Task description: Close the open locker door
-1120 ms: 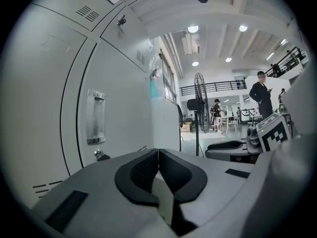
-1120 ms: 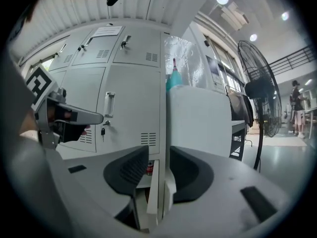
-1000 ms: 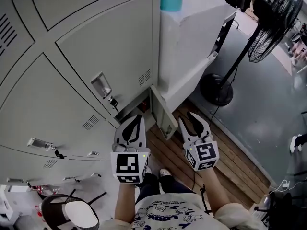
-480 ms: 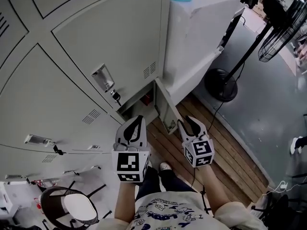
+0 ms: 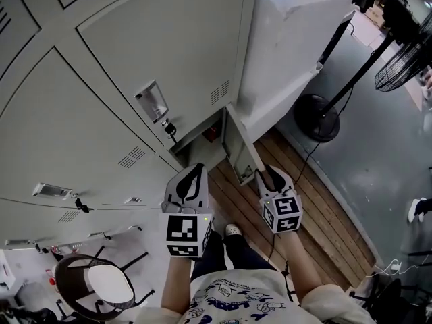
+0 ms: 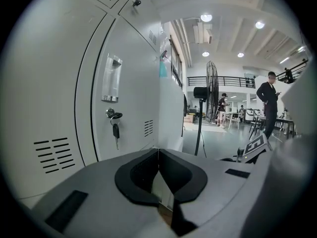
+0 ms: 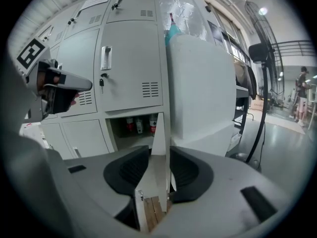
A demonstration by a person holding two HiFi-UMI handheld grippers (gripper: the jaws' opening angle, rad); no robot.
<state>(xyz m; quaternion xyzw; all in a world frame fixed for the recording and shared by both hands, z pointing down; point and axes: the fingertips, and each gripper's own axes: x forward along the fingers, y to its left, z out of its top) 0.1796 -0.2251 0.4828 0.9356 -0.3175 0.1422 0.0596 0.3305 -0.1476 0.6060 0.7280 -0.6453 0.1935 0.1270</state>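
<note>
- Two jaws, right gripper (image 7: 159,155): stood roughly half apart, astride the free edge of the open locker door (image 7: 158,128), which showed edge-on between the pads. No squeeze on the panel could be made out.
- Two jaws, left gripper (image 6: 158,151): tips met, with nothing between them. It was held just left of the right gripper, facing a closed locker door (image 6: 133,93) with a key (image 6: 115,129) in its lock.
- One open locker door: bottom row, right end of the bank. It was hinged on the side next to the white cabinet (image 7: 198,93) and stood out about square to the locker face.
- One compartment (image 7: 124,133) behind it: a few bottles (image 7: 140,125) set back on the shelf, seemingly clear of the door's swing.
- Method, as judged:
  - A pinch seemed unnecessary. The jaw on the cabinet side could lie flat on the door's outer face.
  - Contact belonged near the free edge, far from the hinge.
  - The push should follow the door's arc towards the opening, not run straight.
  - Pressure should hold until the panel sat flush.
  - The left gripper was best kept out of the closing gap.
- Surroundings: wooden boards (image 5: 233,204) underfoot and one pedestal fan (image 5: 317,117) well apart.
</note>
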